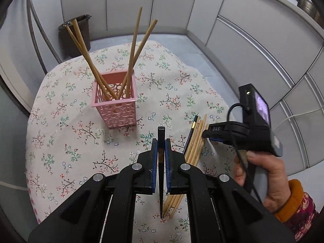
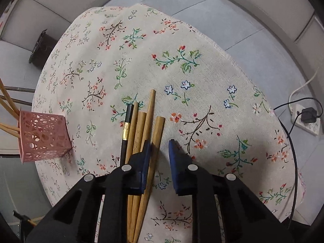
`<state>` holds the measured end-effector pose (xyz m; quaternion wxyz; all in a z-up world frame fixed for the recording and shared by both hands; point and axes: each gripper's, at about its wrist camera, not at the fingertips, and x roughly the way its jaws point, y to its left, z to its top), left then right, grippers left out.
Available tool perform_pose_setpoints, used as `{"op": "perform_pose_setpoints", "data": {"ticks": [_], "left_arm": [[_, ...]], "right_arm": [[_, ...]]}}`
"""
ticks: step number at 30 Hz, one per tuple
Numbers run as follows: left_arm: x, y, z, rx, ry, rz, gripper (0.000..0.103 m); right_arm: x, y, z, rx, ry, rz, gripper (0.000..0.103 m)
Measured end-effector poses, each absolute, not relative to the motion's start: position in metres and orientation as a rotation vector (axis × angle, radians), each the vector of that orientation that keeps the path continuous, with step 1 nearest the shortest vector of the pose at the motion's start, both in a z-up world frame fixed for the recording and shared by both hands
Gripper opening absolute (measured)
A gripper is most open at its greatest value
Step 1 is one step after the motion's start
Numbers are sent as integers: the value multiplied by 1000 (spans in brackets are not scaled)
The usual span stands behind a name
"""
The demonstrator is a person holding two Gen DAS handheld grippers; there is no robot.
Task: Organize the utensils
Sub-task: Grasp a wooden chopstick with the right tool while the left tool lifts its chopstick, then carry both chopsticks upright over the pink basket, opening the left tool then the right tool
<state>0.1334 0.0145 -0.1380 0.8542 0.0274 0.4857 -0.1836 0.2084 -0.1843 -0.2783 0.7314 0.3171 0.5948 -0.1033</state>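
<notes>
- Between the blue pads of the left claw [image 1: 161, 143] a black chopstick [image 1: 161, 174] is clenched, running back along the fingers with its blunt end poking out ahead and its thin tip hanging just above the floral surface [image 1: 66, 133].
- The pink holder [image 1: 115, 103] stands ahead of that claw and to its left, well apart from it, with four bamboo chopsticks [image 1: 132, 50] already fanned out inside.
- Risk one, as I judge it: the black stick is pinched on a narrow, smooth shaft, so a tilt toward the holder could let it pivot or slide out.
- Risk two: the leaning sticks cross the holder's mouth; a careless entry could knock them or tip the light holder.
- The right claw [image 2: 160, 147] points steeply down at the loose bundle of chopsticks [image 2: 141, 137] on the surface. Its jaws stand a little apart, the left pad against the rightmost bamboo stick [image 2: 157, 133], the right pad clear of it, so nothing is gripped yet.
- Risk three: closing here may catch two sticks, or push the bundle aside, since they lie touching one another; a second black chopstick [image 2: 126, 129] sits at the bundle's left edge.
- The person's right hand [image 1: 261, 174] grips the handle from below, wrist in an orange cuff.
</notes>
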Motion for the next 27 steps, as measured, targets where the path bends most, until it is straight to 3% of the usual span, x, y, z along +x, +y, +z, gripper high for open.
{"op": "perform_pose_setpoints", "data": {"ticks": [8,17,27], "left_arm": [[124,17,-125,59,984,-386,6],[108,40,-92,25,895,-366,6],[96,66,-42,-54,772,-316,6]], "right_arm": [[199,-192,-273,722,1236,-144,8],[151,-175,-160,543,928,56,8],[121,-172,-82,540,766,143,7]]}}
